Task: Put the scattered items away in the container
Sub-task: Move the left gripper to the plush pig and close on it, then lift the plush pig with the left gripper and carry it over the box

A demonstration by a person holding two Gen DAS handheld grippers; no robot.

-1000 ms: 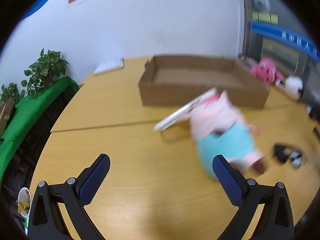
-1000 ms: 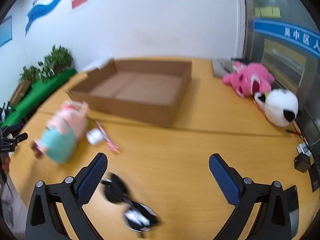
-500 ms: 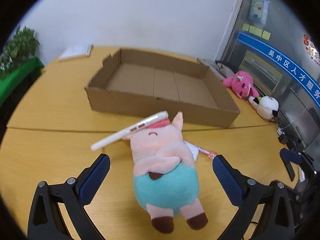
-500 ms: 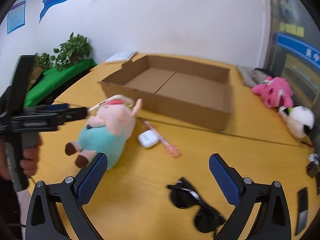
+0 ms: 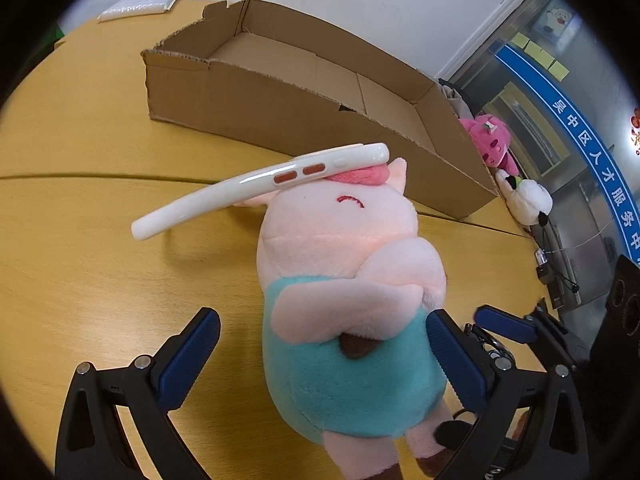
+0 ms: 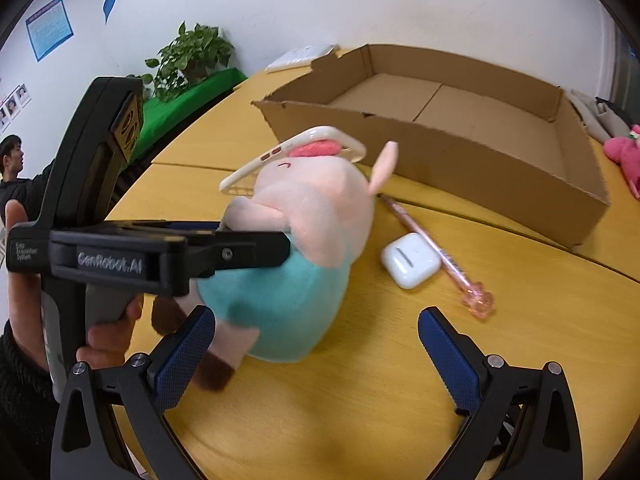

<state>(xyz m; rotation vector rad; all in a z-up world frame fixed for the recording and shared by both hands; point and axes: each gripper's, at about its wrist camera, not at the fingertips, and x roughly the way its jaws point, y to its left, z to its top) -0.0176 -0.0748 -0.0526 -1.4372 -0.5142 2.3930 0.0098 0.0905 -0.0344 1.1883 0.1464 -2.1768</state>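
Note:
A pink pig plush in a teal outfit (image 5: 352, 320) lies on the yellow table, between the jaws of my left gripper (image 5: 320, 356), which is open around its body. A white phone case (image 5: 256, 182) rests tilted on the pig's head. The open cardboard box (image 5: 304, 116) stands behind it. In the right wrist view the pig (image 6: 296, 248) lies at centre left with the left gripper (image 6: 168, 256) reaching onto it. My right gripper (image 6: 316, 352) is open and empty in front of it. A white earbud case (image 6: 410, 260) and a pink pen (image 6: 436, 252) lie right of the pig.
A pink plush (image 5: 490, 140) and a white panda plush (image 5: 526, 196) lie right of the box. A white packet (image 5: 140, 5) lies at the far table edge. A plant on a green surface (image 6: 192, 64) is at the left. Cables lie at the right (image 5: 560, 272).
My left gripper has moved in close until its open jaws straddle the pig. My right gripper has swung left and nearer the pig; the sunglasses have left its view.

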